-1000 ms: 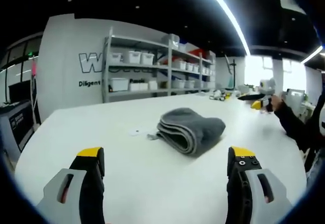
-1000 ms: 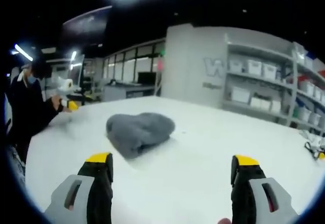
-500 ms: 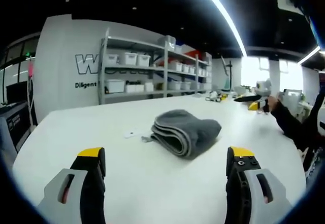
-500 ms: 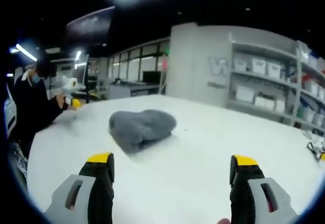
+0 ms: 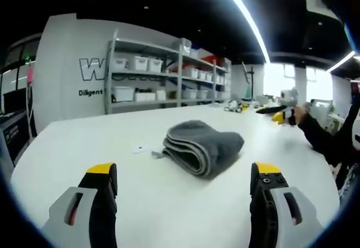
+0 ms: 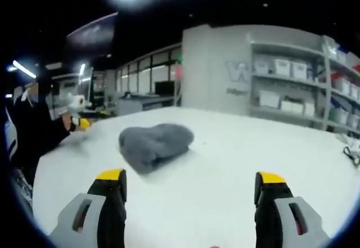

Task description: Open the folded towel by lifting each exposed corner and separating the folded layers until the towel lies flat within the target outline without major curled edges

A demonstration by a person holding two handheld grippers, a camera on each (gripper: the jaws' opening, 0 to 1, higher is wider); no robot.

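A grey towel (image 5: 203, 144) lies folded into a thick bundle on the white table (image 5: 169, 203), its layered edges facing me in the left gripper view. From the right gripper view the same towel (image 6: 156, 143) looks like a rounded lump, left of centre. My left gripper (image 5: 183, 175) is open, its yellow-tipped jaws wide apart and short of the towel, with nothing between them. My right gripper (image 6: 191, 183) is open too, well back from the towel. The other gripper (image 5: 281, 111) shows at the far right of the left gripper view, held by a dark sleeve (image 5: 320, 138).
A small white tag (image 5: 138, 147) lies on the table left of the towel. Shelving (image 5: 163, 82) with white bins stands behind the table. A person in dark clothes (image 6: 34, 130) is at the table's left side in the right gripper view.
Both views have shifted slightly as the hands moved; the towel sits a little nearer and lower in the left gripper view. The towel itself has not moved, and both grippers remain open.
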